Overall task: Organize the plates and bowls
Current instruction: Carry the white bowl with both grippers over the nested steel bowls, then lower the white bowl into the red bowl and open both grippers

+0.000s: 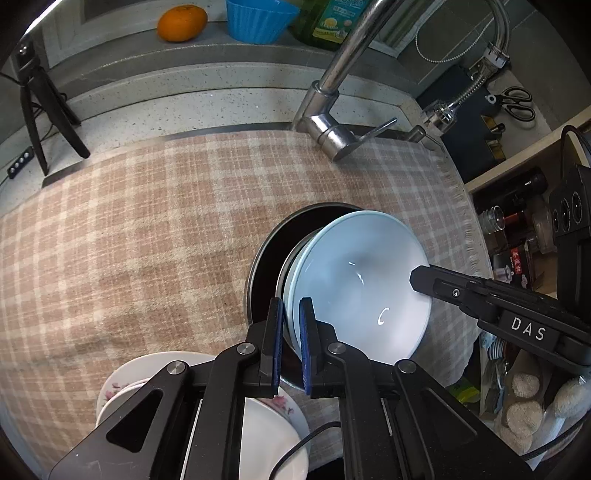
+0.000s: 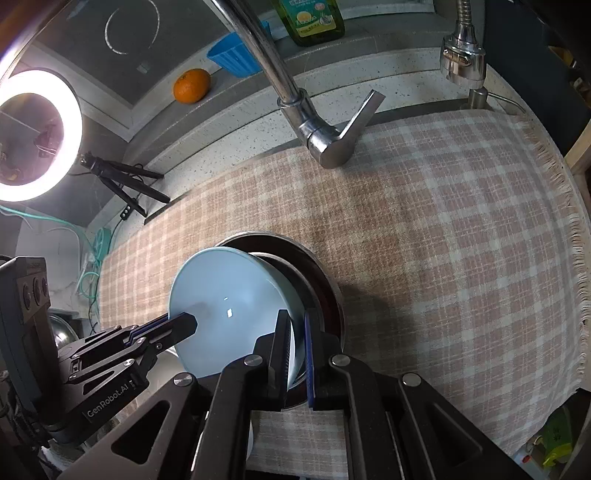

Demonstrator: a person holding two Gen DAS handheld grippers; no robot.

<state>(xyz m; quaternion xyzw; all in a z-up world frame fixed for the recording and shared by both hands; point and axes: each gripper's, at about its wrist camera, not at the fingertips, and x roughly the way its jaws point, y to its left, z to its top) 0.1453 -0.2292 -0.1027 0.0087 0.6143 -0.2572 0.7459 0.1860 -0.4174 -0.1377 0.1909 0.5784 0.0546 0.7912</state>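
Observation:
A pale blue bowl (image 1: 362,280) is held tilted over a dark round metal dish (image 1: 266,258) on the checked cloth. My left gripper (image 1: 291,332) is shut on the bowl's near rim. My right gripper (image 2: 295,347) is shut on the opposite rim of the same bowl (image 2: 229,306). In the left wrist view the right gripper's finger (image 1: 424,277) reaches over the bowl's edge. In the right wrist view the left gripper's finger (image 2: 181,325) does the same. White floral bowls (image 1: 266,424) are stacked at the lower left, below my left gripper.
A chrome faucet (image 1: 332,110) rises behind the checked cloth (image 1: 147,240). An orange (image 1: 181,23), a blue cup (image 1: 258,18) and a green soap bottle (image 1: 328,18) stand on the back ledge. A tripod (image 1: 37,110) stands left. Shelves with clutter (image 1: 517,240) are right.

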